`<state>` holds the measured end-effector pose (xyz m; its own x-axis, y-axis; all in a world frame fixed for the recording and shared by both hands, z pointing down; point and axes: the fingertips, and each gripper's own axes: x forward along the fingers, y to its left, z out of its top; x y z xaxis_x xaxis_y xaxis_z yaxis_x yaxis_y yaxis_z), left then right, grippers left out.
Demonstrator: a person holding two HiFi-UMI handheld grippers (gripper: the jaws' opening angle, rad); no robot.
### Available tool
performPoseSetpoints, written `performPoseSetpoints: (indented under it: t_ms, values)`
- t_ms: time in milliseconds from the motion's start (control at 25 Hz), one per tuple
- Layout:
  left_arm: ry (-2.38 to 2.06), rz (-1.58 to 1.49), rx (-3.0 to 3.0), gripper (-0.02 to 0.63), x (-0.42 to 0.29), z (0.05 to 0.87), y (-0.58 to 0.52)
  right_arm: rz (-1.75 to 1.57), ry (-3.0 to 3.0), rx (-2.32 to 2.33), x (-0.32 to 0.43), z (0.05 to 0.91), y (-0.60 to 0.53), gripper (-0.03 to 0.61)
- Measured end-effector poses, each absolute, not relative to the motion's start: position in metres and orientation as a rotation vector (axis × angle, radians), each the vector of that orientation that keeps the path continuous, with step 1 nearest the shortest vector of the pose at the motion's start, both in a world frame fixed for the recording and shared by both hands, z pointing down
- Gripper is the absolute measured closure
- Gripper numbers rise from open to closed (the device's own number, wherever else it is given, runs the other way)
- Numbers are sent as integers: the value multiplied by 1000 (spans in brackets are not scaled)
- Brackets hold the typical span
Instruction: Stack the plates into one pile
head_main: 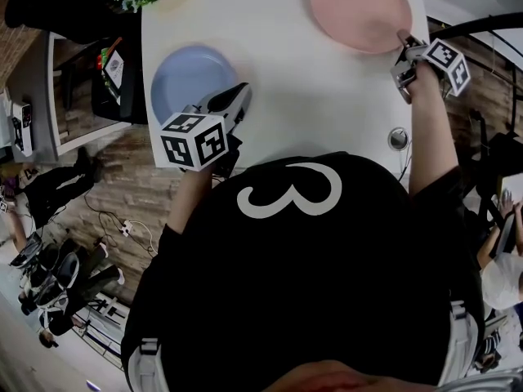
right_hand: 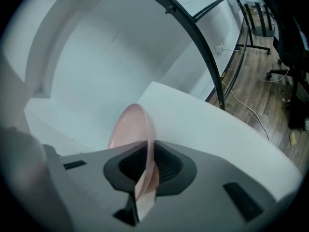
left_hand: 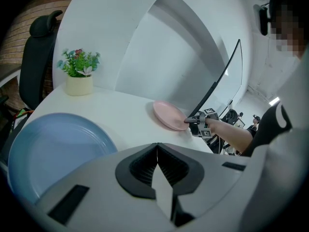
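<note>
Thin-rimmed round pink plate [right_hand: 128,127] between ribbed fingers [right_hand: 167,167], right gripper [right_hand: 146,166]

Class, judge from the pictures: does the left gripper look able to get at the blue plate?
Probably yes: the left gripper is right beside the blue plate, with nothing between them, though its shut jaws must open first.
</note>
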<state>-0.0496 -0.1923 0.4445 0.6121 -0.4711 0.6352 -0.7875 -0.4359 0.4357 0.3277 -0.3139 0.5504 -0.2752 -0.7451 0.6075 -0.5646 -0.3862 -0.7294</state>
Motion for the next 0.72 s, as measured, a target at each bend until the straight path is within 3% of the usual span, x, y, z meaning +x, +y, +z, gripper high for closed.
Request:
performPoseSetpoints:
  t_ms: [720]
  values:
    - [-1041,510,2092,597,-106,436,-173,-1695,1835,-1695,255,513,-307,531]
